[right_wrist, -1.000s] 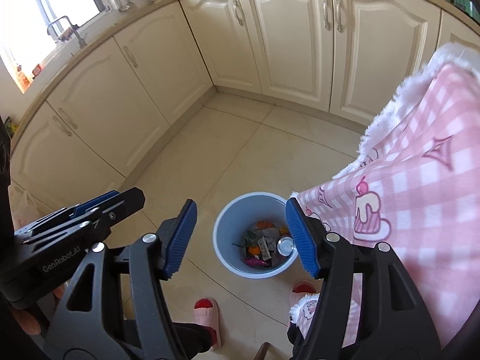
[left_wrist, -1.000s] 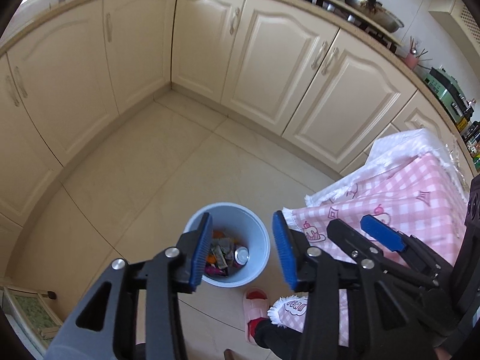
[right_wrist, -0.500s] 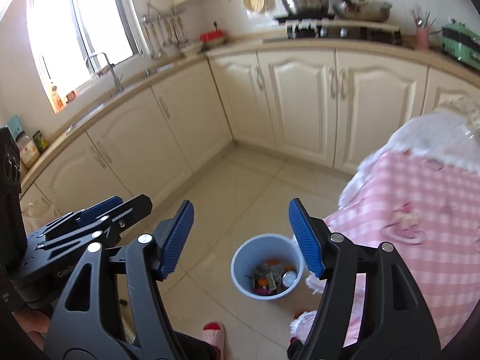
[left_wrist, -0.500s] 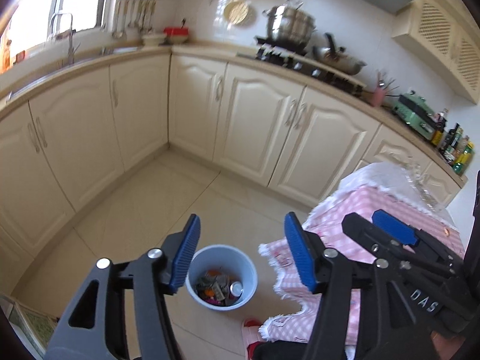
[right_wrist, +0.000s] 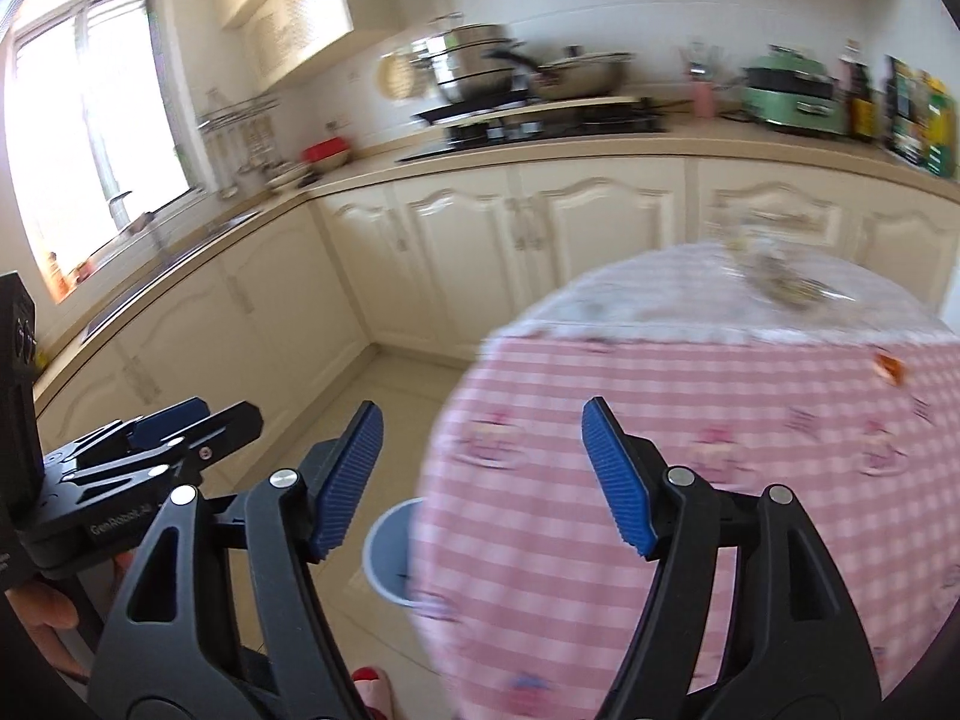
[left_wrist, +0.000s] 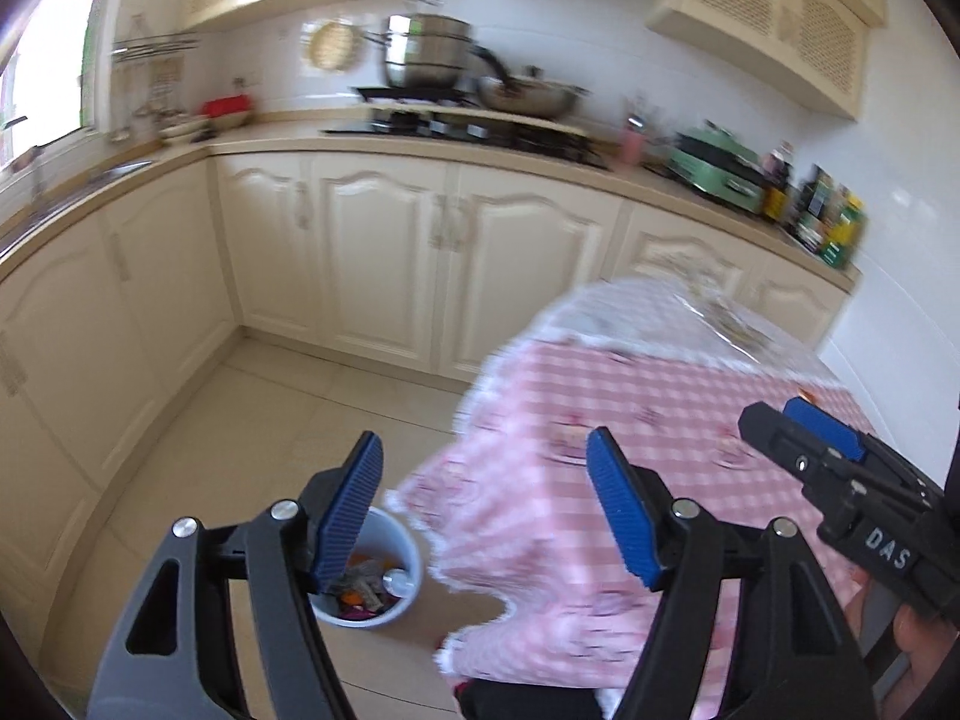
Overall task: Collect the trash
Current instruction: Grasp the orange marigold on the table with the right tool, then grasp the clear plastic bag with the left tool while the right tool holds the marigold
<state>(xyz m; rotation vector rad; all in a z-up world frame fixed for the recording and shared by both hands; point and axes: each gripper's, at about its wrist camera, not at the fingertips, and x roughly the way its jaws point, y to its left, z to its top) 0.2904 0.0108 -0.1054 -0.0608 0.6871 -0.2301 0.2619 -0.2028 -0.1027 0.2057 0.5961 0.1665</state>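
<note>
A: What is seen at the largest scale?

B: A run of cream cabinets (left_wrist: 384, 252) is seen along two walls, with a worktop above on which a steel pot (left_wrist: 426, 57), a wok (left_wrist: 528, 97) and a green appliance (left_wrist: 717, 165) are set. Everything is blurred.

A: And nearer?

B: A table (right_wrist: 750, 450) covered by a pink checked cloth is seen on the right of both views. A clear crumpled wrapper (right_wrist: 774, 276) is lying at its far edge, and a small orange scrap (right_wrist: 888, 367) is seen on the cloth nearer its right side.

A: Where is the trash kept?

B: A pale blue bin (left_wrist: 384, 612) is stood on the tiled floor, just beside the hanging edge of the cloth. It is part filled with mixed wrappers and what looks like a can. In the right wrist view only a part of its rim (right_wrist: 390, 546) is shown, the rest being hidden by the cloth.

A: How are the tools held?

B: The left gripper (left_wrist: 486, 516) is held above the floor and the table's corner, its jaws spread wide with nothing between them. The right gripper (right_wrist: 480, 474) is held over the table's near edge, its jaws likewise wide apart and unloaded. The two are held side by side, each showing in the other's view.
</note>
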